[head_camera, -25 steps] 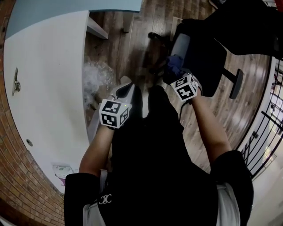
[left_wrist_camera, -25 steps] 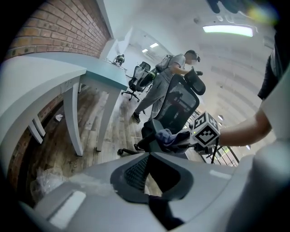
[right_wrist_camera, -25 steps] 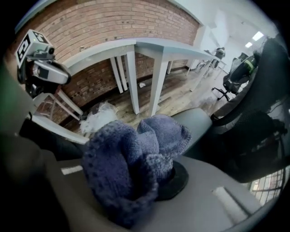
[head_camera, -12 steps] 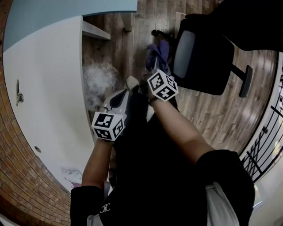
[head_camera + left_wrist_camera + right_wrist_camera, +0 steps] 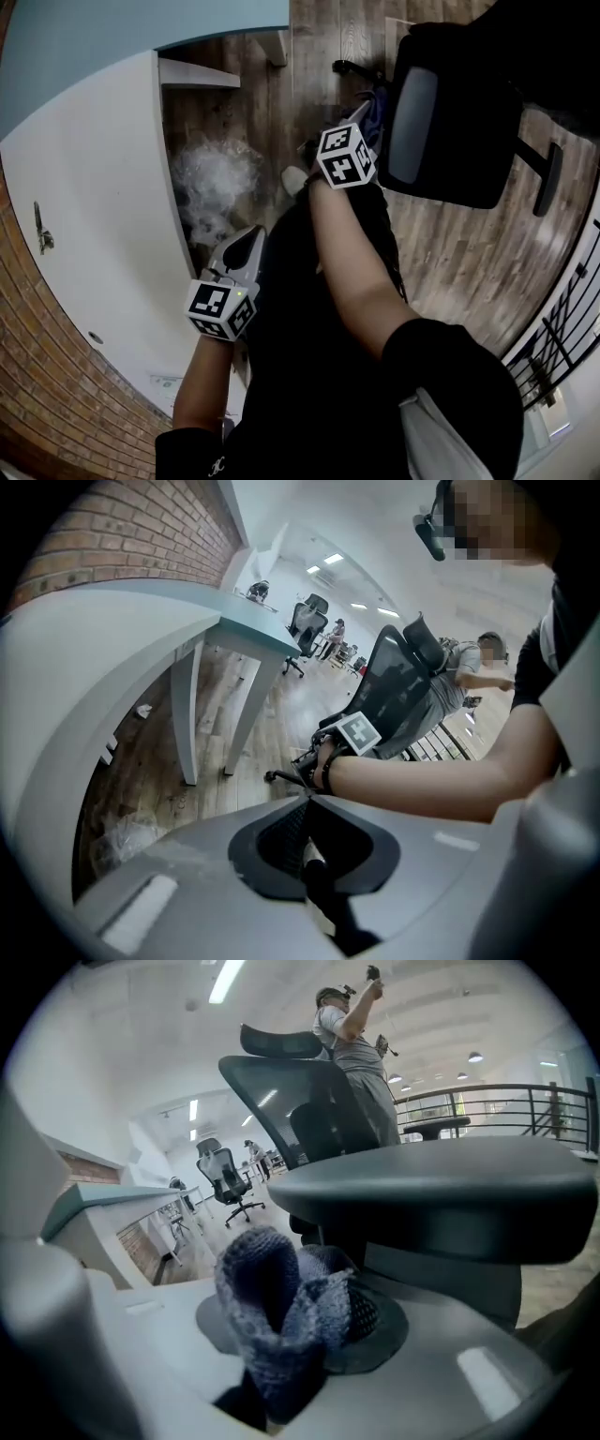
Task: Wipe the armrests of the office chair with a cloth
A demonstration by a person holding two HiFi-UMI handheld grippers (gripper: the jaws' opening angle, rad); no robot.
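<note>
The right gripper is clamping a blue-grey cloth, fuzzy and knitted, which is bunching in soft folds between its jaws. The cloth is sitting just beside the armrest of the office chair, a smooth, rounded, dark grey pad; whether they are touching I cannot tell. The left gripper is hanging nearer, by the white curved desk, its jaws pressing together with nothing between them. Crumpled clear plastic is lying on the wooden floor.

Your right claw pinches a fuzzy blue-grey cloth, all bunched up. The office chair's dark armrest sits just above and behind it.
</note>
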